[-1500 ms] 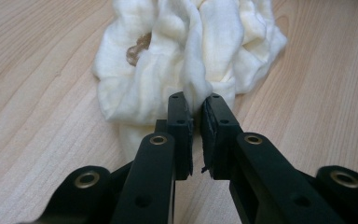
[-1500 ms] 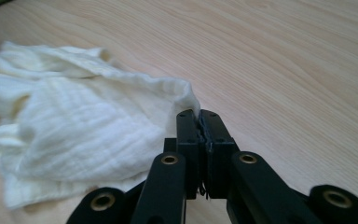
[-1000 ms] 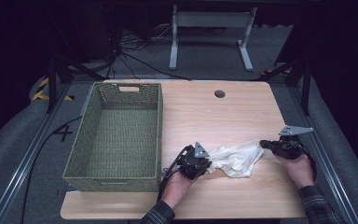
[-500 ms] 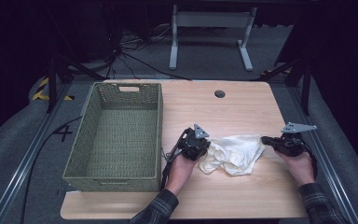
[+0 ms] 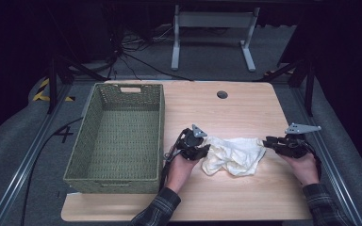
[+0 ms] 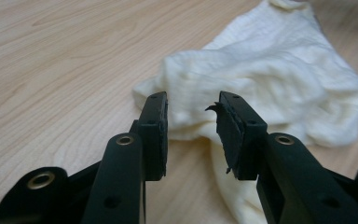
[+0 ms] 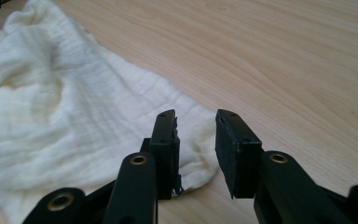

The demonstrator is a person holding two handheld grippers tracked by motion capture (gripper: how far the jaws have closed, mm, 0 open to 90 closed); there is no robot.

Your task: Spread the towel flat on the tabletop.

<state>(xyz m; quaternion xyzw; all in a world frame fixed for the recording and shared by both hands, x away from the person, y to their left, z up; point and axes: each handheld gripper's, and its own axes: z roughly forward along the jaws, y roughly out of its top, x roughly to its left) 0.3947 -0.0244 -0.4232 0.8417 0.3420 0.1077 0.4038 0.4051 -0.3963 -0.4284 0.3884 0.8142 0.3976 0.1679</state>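
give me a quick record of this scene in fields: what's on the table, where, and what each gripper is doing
surface: wooden table
cloth: cream, crumpled, near the front edge
basket: green woven, empty, left of the cloth
left hand-held gripper: jaws open at the cloth's left end
right hand-held gripper: jaws open over the cloth's right corner
cloth held: no, it lies loose on the table

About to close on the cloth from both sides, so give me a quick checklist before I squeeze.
1. Left claw open: ok.
2. Right claw open: ok.
3. Cloth edge between the left jaws: ok, a fold sits in the gap.
4. Cloth corner between the right jaws: cannot tell, it lies under them.
5. Cloth flat on the table: not ok, crumpled.
6. Basket free to receive: ok.
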